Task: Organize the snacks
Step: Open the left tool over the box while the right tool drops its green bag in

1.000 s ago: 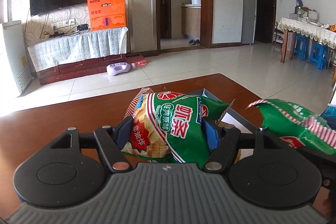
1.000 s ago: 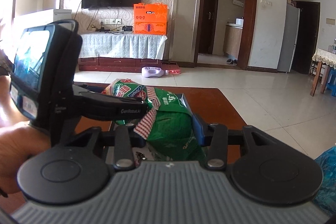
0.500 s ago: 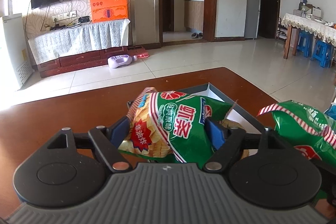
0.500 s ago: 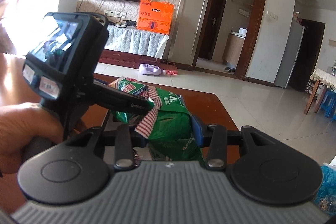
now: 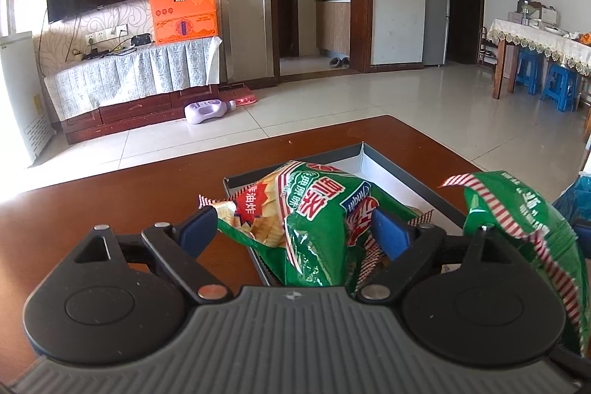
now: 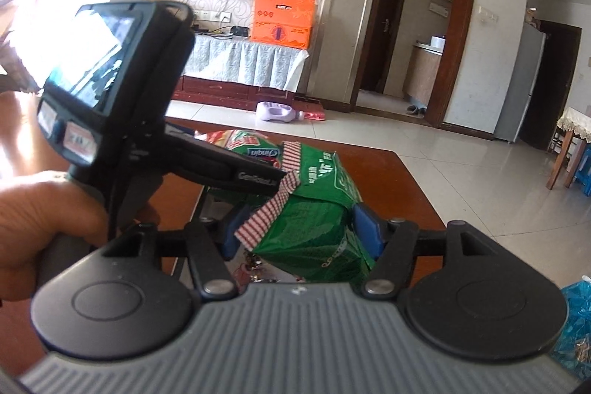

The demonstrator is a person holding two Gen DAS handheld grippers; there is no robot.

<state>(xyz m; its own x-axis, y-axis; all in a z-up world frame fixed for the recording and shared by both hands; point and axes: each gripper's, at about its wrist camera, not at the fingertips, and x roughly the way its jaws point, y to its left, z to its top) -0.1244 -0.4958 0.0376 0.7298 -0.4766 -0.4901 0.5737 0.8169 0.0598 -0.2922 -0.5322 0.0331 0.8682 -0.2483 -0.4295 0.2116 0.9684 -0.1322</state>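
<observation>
Two green snack bags are going into a shallow tray (image 5: 402, 172) on the brown table (image 5: 110, 202). The left bag (image 5: 314, 220) lies over the tray's near left corner, partly hanging out over the rim. The right bag (image 6: 314, 209) sits just beside it, over the tray's right part as far as the right wrist view shows.

The step in hand looks like release: both bags set down, both grippers letting go. Next, each hand probably needs to draw straight back so the pads clear the crinkled film without dragging a bag off the tray; the left bag may want a nudge inward.

The left gripper (image 5: 291, 228) is opening, its jaws spread wide. Its left pad (image 5: 195, 231) stands apart from the bag; the right pad sits against or just beside the film, I cannot tell which. The right gripper (image 6: 299, 235) is opening too, less wide, with the right bag between its pads, close on both sides. A hand (image 6: 44, 216) holds the left gripper's handle.
</observation>
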